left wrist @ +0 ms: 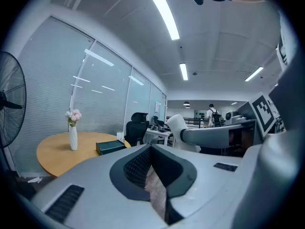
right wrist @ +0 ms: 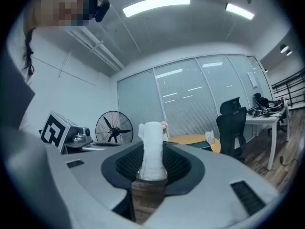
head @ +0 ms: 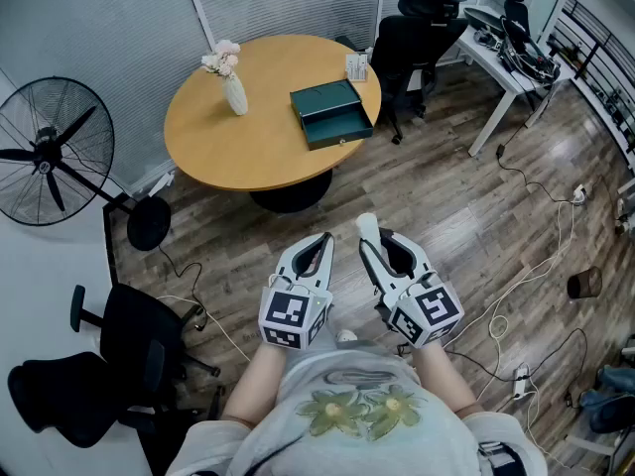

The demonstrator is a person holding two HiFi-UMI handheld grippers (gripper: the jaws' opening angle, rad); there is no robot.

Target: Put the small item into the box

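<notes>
A dark green box (head: 332, 114) lies open on the round wooden table (head: 228, 147), far ahead of both grippers. The small item (head: 367, 225), a white roll, stands upright between the pads of my right gripper (head: 375, 238), which is shut on it over the wooden floor. In the right gripper view the roll (right wrist: 152, 149) sticks up out of the jaws. My left gripper (head: 319, 241) hangs beside it, shut with nothing held; its jaws (left wrist: 152, 175) show only a thin slit. The left gripper view shows the box (left wrist: 110, 147) on the table.
A white vase of flowers (head: 232, 82) and a small card stand (head: 357, 66) share the table. A standing fan (head: 50, 152) is at the left, a black chair (head: 119, 355) near left, another chair (head: 412, 33) and a white desk (head: 506, 62) behind. Cables (head: 536, 266) trail on the right.
</notes>
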